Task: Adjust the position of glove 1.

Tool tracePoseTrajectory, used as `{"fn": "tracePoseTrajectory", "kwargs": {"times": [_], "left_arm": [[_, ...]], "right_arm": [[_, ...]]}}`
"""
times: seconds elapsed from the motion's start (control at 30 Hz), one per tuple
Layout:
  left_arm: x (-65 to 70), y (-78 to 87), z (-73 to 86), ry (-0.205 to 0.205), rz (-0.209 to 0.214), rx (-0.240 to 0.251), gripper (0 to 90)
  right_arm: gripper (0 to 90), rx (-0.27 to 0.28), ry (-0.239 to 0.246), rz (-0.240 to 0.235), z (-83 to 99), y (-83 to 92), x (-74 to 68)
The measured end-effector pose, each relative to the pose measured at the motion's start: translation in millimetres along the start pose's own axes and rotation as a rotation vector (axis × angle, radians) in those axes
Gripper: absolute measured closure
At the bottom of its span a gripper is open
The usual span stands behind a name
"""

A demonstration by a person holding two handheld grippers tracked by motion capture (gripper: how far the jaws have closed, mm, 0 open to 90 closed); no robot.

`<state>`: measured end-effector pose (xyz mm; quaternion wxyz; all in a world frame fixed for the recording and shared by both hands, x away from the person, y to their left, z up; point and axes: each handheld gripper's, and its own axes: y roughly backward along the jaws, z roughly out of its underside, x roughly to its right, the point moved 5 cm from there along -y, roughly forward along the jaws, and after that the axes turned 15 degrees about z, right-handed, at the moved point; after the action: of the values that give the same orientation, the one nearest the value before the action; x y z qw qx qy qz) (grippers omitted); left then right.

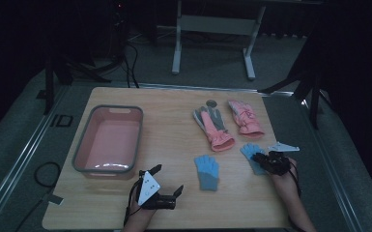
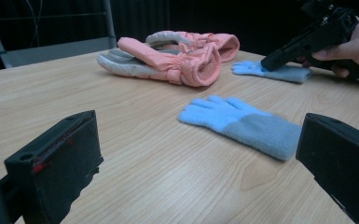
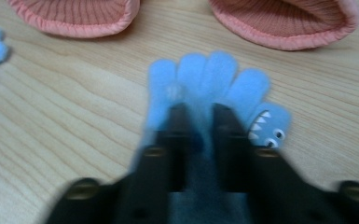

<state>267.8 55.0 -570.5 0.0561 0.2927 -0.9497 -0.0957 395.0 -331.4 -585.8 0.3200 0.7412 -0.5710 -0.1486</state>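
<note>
R gripper: your right gripper (image 1: 260, 158) is down on the far blue glove (image 1: 252, 155), jaws pinched nearly together on the knit at the palm, per the right gripper view (image 3: 200, 126). Looks like a grip, fabric bunched btwn the pads.
L gripper: your left gripper (image 1: 166, 180) is wide apart, nothing btwn the jaws, low over the table (image 1: 174, 212) at the near edge.
Glove held: flat on the wood, right-front area, just below the cuffs of the pink gloves (image 1: 227, 123). Small shark face on the thumb (image 3: 270, 126).
Long axis: fingers point away from you toward the pink cuffs, cuff end toward your R hand. Jaws come in along that axis, from the cuff side.
Other blue glove: second blue glove (image 1: 207, 171) lies btwn your two grippers, fingers away too, apart from the held one. Your L is about as near to it as your R.
Bin: pink basin (image 1: 83, 145) sits far left, well apart from the held glove, across the second glove's spot.
Next, prob: lift, then carry left over the other glove to the basin. Watch for the knit slipping out.
</note>
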Motion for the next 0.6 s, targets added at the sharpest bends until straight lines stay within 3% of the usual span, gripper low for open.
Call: {"fn": "tracePoseTrajectory", "kwargs": {"times": [0.07,0.17,0.2,0.23,0.27,0.37,0.43,0.53,0.6], "left_arm": [[0.1,0.0,0.0,-0.001,-0.002,0.001,0.1],[0.2,0.0,0.0,-0.002,-0.004,0.001,0.0],[0.3,0.1,0.0,-0.002,-0.004,0.002,0.0],[0.3,0.3,0.0,-0.004,-0.004,0.002,0.0],[0.5,0.5,0.0,-0.006,-0.005,0.003,0.1],[0.7,0.5,0.0,-0.009,-0.005,0.002,0.0],[0.6,0.4,0.0,-0.008,-0.005,0.002,0.1],[0.4,0.5,0.0,-0.005,-0.004,0.003,0.0],[0.2,0.6,0.0,-0.002,-0.006,0.007,0.1]], "right_arm": [[86.3,0.015,-0.024,0.000,-3.5,5.6,-6.3],[86.6,0.040,-0.040,0.044,-13.1,17.9,-14.4],[86.8,0.048,-0.103,0.082,-25.8,36.2,-22.7],[86.8,0.048,-0.103,0.082,-25.8,36.2,-22.7],[86.8,0.044,-0.147,0.110,-31.9,49.9,-28.7],[86.8,0.045,-0.159,0.123,-32.7,54.0,-31.5],[86.8,0.019,-0.168,0.192,-27.1,66.5,-53.9],[86.8,0.009,-0.169,0.199,-24.2,67.5,-59.8],[86.9,-0.010,-0.203,0.214,-15.3,69.5,-74.1]]}}
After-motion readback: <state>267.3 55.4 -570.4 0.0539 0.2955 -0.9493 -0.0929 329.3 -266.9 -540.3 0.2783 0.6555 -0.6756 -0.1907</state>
